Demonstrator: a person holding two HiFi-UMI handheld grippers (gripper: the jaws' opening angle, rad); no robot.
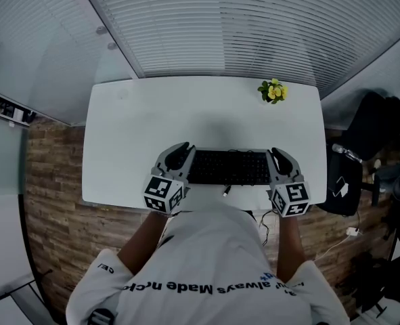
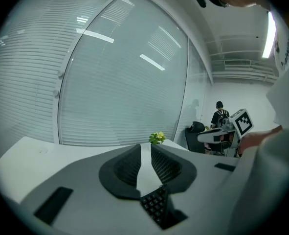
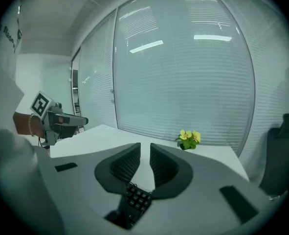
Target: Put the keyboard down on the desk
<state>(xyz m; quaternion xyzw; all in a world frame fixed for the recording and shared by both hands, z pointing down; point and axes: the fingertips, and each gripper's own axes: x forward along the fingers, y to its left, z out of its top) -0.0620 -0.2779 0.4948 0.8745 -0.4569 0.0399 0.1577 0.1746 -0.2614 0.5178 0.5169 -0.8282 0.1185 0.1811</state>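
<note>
Carrying is the step in hand: the flat black keyboard with dark keys (image 1: 228,167) spans between the 2 grey tongs. Its left end is clamped in the left tongs (image 1: 179,158) and its right end in the right tongs (image 1: 281,160). In each gripper view the jaws stand nearly together, with a corner of keys wedged deep between them near their root, so both grip it. It seems to hang over the near strip of the white rectangular desk (image 1: 186,114) rather than rest on it, though I cannot be sure. A thin dark cable (image 1: 225,191) dangles from its near edge, between the 2 tongs. A small yellow-flowered plant (image 1: 273,91) stands well beyond the right tongs. The next move, as I judge it, calls for lowering both ends evenly, setting the keyboard flat just ahead of the tongs, then parting the jaws.
</note>
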